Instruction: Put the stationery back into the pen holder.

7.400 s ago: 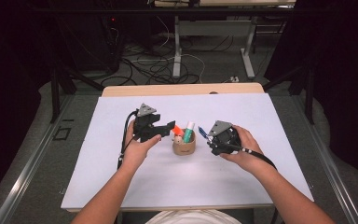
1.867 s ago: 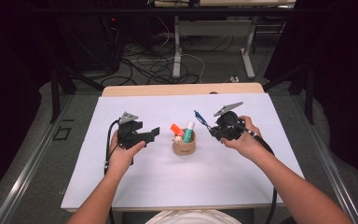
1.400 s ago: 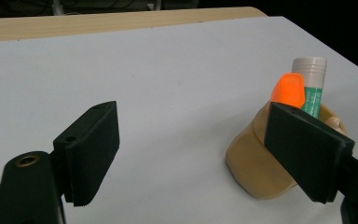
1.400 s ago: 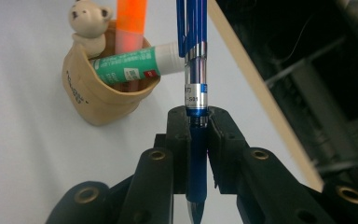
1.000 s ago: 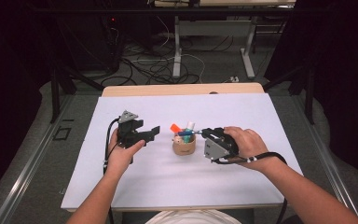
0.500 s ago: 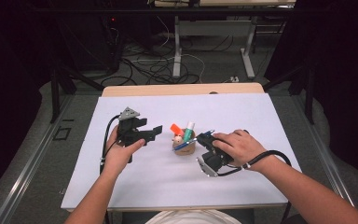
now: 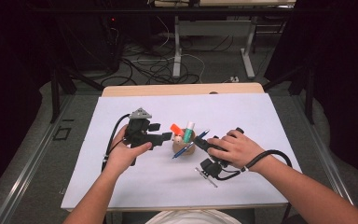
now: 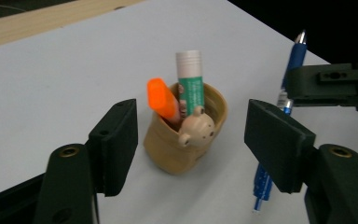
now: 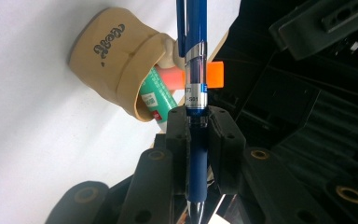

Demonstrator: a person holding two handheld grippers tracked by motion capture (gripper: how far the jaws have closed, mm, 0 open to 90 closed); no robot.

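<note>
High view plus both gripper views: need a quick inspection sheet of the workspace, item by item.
Surface: white sheet over a wooden table top, bare apart from the job's things.
Job's things: tan pen cup upright, holding an orange marker and a glue stick; blue pen outside the cup.
Clutter: nothing seen.
Grippers: right gripper shut on the blue pen; left gripper open, jaws either side of the cup, just been closing, pads not touching it.
Cables: one trails from each gripper, left, right.
Surroundings: dark room, loose floor cables, table legs behind.
</note>
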